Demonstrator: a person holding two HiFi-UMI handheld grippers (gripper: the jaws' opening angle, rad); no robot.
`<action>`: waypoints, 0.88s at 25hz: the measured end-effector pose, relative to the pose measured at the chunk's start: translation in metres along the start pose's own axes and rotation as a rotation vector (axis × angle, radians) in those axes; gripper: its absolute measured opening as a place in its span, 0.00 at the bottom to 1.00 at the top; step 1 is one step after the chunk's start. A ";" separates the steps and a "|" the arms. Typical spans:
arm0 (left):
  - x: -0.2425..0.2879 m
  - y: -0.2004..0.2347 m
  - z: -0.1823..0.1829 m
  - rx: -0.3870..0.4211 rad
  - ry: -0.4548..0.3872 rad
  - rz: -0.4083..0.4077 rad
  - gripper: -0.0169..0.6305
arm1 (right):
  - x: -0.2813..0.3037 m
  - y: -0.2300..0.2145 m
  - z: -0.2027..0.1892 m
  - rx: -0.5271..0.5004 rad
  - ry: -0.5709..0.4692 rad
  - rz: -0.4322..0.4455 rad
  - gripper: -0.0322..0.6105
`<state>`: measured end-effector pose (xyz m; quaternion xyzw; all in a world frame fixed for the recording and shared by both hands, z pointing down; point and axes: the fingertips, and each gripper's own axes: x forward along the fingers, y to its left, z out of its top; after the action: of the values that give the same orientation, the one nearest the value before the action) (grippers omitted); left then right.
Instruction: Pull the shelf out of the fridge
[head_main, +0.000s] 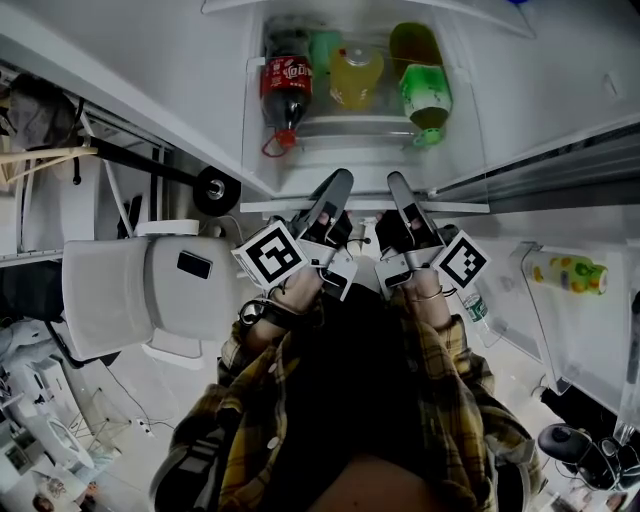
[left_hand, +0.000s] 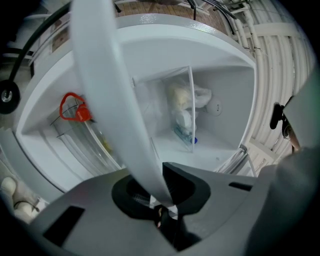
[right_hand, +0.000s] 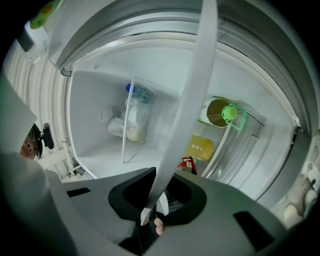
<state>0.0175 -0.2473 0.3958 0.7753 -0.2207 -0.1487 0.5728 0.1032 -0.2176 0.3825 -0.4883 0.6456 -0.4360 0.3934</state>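
Shelf: its white front edge lies across the open fridge, and both grippers hold it.
Left gripper: jaws nearly closed, clamped on the shelf's front edge, left of its middle.
Right gripper: jaws narrow, pinching the same edge, right of its middle.
Cola bottle: lies at the shelf's left end with its red ring cap toward the front edge. The red label carries white script, too small to read.
Yellow bottle: lies mid-shelf. Its label print is unreadable.
Green bottle: lies at the shelf's right end, green ring cap toward the front.
Marker cubes: one on each gripper, showing black-and-white square patterns with no words.
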 end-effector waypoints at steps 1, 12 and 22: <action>0.000 -0.001 0.000 0.004 0.000 -0.005 0.09 | -0.001 0.000 0.000 -0.001 0.000 0.000 0.13; -0.008 -0.002 -0.011 -0.008 0.007 -0.002 0.09 | -0.013 0.003 -0.003 -0.013 0.013 0.004 0.13; -0.013 -0.009 -0.018 -0.007 -0.005 -0.017 0.09 | -0.021 0.008 -0.004 -0.013 0.025 0.012 0.13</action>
<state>0.0166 -0.2238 0.3923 0.7748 -0.2149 -0.1562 0.5736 0.1015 -0.1951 0.3782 -0.4813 0.6564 -0.4354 0.3846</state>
